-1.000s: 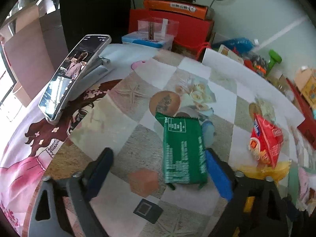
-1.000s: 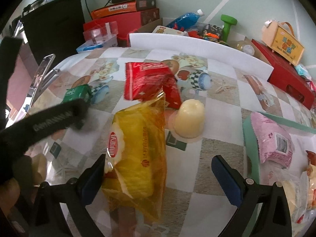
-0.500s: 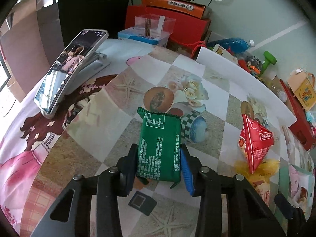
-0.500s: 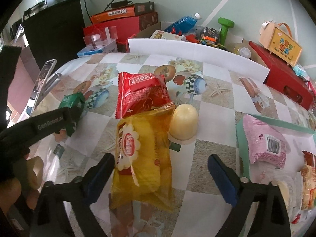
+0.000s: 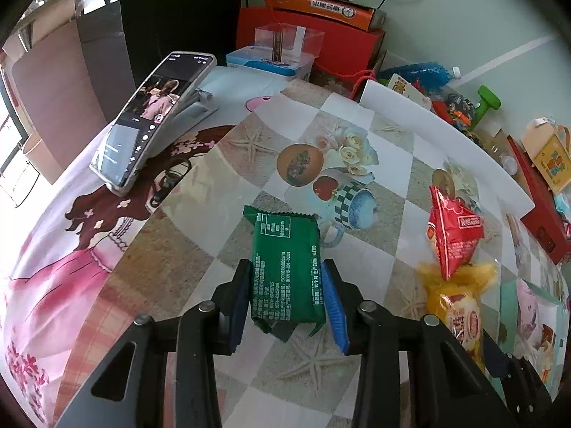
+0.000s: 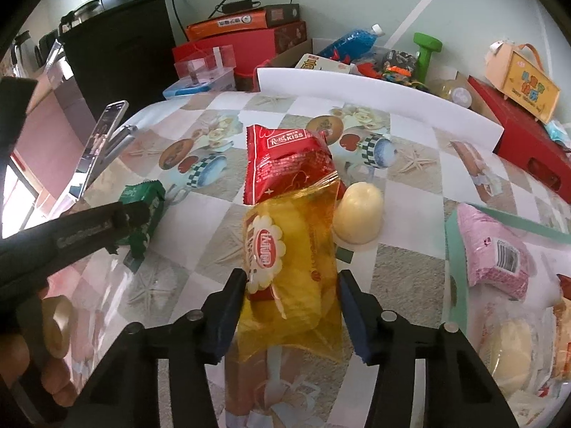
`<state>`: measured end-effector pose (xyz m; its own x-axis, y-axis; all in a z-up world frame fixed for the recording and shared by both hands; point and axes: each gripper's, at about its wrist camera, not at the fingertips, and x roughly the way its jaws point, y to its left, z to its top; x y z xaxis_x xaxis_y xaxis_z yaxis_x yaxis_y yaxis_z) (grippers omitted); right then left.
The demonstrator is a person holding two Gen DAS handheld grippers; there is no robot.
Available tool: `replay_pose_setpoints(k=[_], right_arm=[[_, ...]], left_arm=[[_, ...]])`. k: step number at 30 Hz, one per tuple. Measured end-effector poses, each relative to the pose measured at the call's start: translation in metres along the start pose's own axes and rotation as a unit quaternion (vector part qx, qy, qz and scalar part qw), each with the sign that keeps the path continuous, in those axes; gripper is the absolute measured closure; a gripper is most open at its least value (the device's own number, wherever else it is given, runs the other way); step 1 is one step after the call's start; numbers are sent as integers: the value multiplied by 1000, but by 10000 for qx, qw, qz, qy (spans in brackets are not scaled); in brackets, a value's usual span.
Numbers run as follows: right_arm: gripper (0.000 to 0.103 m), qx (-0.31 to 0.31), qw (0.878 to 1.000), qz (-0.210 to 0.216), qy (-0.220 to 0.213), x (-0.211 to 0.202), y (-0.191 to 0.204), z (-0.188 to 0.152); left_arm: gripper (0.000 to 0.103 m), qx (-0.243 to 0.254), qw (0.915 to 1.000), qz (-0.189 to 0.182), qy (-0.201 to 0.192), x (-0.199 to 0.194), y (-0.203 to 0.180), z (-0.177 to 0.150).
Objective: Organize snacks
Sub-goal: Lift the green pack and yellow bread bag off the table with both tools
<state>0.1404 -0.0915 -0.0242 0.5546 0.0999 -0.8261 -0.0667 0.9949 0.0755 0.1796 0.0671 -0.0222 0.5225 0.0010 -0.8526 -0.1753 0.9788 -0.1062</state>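
Note:
My left gripper [image 5: 287, 297] is shut on a green snack packet [image 5: 285, 267] and holds it just above the patterned table; the packet also shows in the right wrist view [image 6: 144, 214]. My right gripper [image 6: 292, 306] is shut on a yellow cake packet [image 6: 292, 267], which lies on the table and also shows in the left wrist view [image 5: 456, 306]. A red snack bag [image 6: 285, 160] rests against the yellow packet's far end. A cream jelly cup [image 6: 358, 212] stands upside down to its right.
A phone on a stand [image 5: 150, 121] sits at the table's left. A green tray [image 6: 453, 249] at the right holds a pink packet [image 6: 492, 253] and other snacks. A white board [image 6: 374, 96], boxes and toys line the far edge.
The left gripper closed on the green packet and lifted it slightly. The right gripper closed its jaws onto the yellow packet.

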Motion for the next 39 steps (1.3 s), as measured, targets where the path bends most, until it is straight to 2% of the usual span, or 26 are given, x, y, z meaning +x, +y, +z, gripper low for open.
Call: replay_pose_setpoints(k=[5, 10, 13, 17, 21, 27, 28, 32, 37, 39], right_arm=[[60, 152, 9998, 114, -33, -7, -4, -2], [61, 343, 9988, 236, -276, -28, -12, -2], [61, 448, 9977, 265, -438, -44, -16, -3], [61, 487, 9965, 233, -633, -64, -20, -4], [61, 523, 9962, 199, -661, -70, -25, -7], [61, 577, 9967, 72, -559, -66, -32, -10], [61, 579, 9968, 63, -539, -65, -33, -11], [61, 596, 9973, 43, -423, -58, -35, -12], [61, 595, 9975, 49, -380, -55, -35, -13], [61, 601, 9975, 59, -373, -55, -35, -14]], left_arm=[[63, 14, 10000, 1, -7, -9, -1, -8], [63, 111, 9999, -48, -59, -20, -5, -16], [70, 172, 9997, -57, -178, -31, -8, -18], [71, 219, 9990, -190, -352, -45, -12, -18], [71, 332, 9989, -215, -240, -39, -17, -21], [70, 123, 9997, -171, -147, -29, -3, -20], [68, 71, 9997, -203, -130, -27, 0, -20], [49, -4, 9997, -236, -57, -20, 3, -20], [47, 124, 9994, -328, 13, -9, -9, -20], [47, 166, 9996, -217, 91, -2, -14, -22]])
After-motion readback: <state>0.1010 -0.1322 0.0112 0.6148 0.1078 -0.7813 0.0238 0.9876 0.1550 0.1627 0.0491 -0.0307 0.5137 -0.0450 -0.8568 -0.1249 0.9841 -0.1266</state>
